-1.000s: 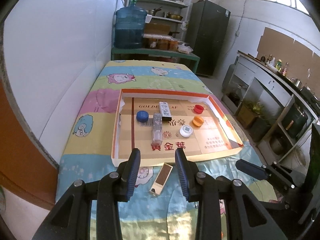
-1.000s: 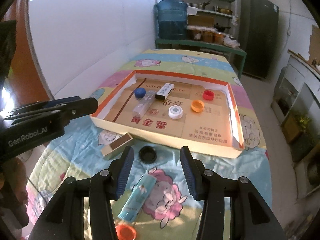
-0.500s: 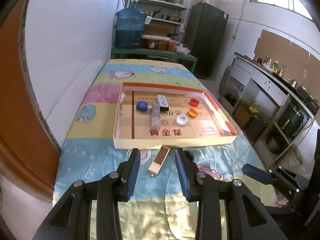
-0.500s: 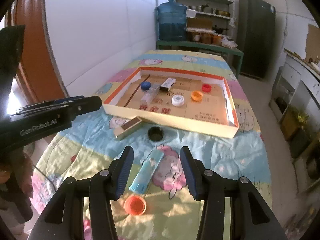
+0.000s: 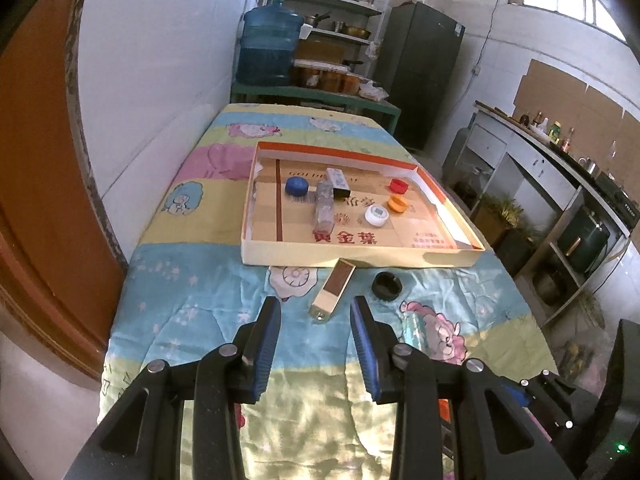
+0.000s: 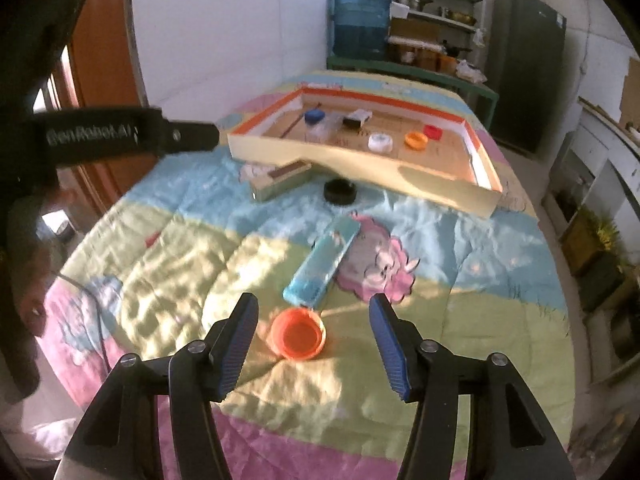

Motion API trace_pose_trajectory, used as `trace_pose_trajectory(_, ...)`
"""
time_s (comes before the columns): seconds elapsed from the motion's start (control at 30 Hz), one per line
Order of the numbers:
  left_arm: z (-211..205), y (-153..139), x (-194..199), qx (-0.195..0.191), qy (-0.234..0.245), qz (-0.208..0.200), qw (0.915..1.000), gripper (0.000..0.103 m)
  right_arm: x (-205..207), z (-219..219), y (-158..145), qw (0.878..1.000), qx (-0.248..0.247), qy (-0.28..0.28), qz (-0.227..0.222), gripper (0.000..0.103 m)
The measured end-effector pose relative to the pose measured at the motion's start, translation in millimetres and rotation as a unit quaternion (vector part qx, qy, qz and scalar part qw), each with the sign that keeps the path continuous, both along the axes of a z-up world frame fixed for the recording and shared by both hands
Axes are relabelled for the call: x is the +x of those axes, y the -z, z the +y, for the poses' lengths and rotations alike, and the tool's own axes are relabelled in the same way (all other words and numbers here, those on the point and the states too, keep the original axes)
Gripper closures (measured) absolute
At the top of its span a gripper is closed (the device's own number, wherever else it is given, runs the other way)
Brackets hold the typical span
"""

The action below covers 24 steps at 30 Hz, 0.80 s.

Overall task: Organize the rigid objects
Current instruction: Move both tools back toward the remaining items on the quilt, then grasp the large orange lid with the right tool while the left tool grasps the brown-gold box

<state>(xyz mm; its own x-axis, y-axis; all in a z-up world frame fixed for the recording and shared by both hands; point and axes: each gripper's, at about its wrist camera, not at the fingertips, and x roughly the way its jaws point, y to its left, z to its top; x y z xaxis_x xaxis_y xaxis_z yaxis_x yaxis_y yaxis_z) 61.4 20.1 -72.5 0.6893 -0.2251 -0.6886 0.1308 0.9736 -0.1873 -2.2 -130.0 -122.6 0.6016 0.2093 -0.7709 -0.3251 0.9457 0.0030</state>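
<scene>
A shallow cardboard tray [image 5: 360, 256] [image 6: 360, 166] lies on the patterned cloth and holds several caps, a clear bottle [image 5: 324, 208] and a small box. In front of it lie a tan box [image 5: 333, 292] [image 6: 280, 178], a black cap [image 5: 386, 286] [image 6: 340, 191], a light blue box [image 6: 322, 264] and an orange cap [image 6: 298, 332]. My left gripper [image 5: 316, 314] is open and empty, just short of the tan box. My right gripper [image 6: 312, 312] is open and empty, with the orange cap between its fingers' line.
A white wall and an orange door [image 5: 36, 160] run along the left. A water jug [image 5: 272, 48], shelves and a dark fridge [image 5: 420, 76] stand beyond the table's far end. Counters [image 5: 560, 184] line the right. My left gripper also shows in the right wrist view [image 6: 120, 136].
Both grippers have pulled back from the tray toward the near end of the table. The right gripper has opened wider and dropped lower, and the orange cap now lies between its fingers.
</scene>
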Motion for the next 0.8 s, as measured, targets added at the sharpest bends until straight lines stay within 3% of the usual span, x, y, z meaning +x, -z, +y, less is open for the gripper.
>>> trace_pose_trajectory(0.33, 1.4, 11.4, 5.5, 0.004, 0.002, 0.014, 0.9999, 0.067, 4.2, -4.6, 13.7, 1.000, 0.008, 0.004, 0.014, 0.044)
trace_pose_trajectory(0.47, -4.0, 16.4, 12.2, 0.013, 0.018, 0.019, 0.9996, 0.067, 3.9, -1.3, 16.0, 1.000, -0.004, -0.002, 0.010, 0.065)
trace_pose_trajectory(0.5, -6.3, 17.4, 14.0, 0.017, 0.023, 0.019, 0.9994, 0.067, 3.8, -1.4, 15.9, 1.000, -0.007, -0.003, 0.008, 0.073)
trace_pose_trajectory(0.8, -37.4, 32.5, 52.3, 0.079, 0.131, 0.022, 0.9880, 0.067, 4.5, -9.0, 12.9, 1.000, 0.012, -0.004, 0.016, 0.073)
